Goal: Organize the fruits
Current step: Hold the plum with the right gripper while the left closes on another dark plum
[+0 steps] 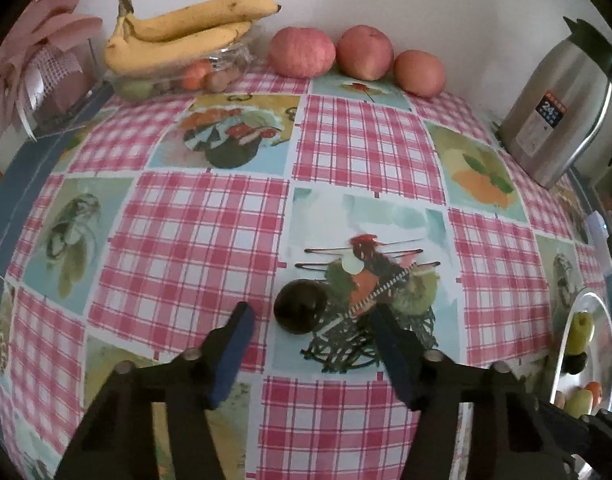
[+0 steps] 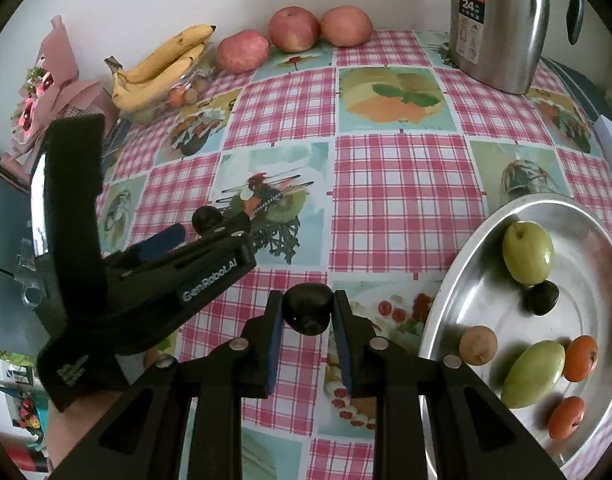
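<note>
A dark plum [image 2: 309, 309] sits clamped between the pads of the right gripper [image 2: 307, 316], lifted clear of the checked cloth [image 2: 401, 184] and apparently bound for the steel tray [image 2: 457, 280] just to the right of the fingers, where two green fruits, two orange ones, a brown one and another dark plum already lie. Ahead and to the left, the left gripper [image 1: 309, 324] points down at a second plum [image 1: 300, 306] resting on the cloth; its jaws stand apart with that plum between the fingertips, nearer the left pad [image 1: 236, 344], and neither pad seems to press on it, so the grip looks not yet made. The pairing suggests each hand is taking one plum to the tray. Beyond the fingers, along the wall, three apples [image 1: 363, 52] stand in a row beside bananas [image 1: 178, 36] heaped on a clear box of small fruit, with a steel flask [image 1: 557, 116] to the right. Nothing lies between the held plum and the tray; only the rim has to be cleared.
</note>
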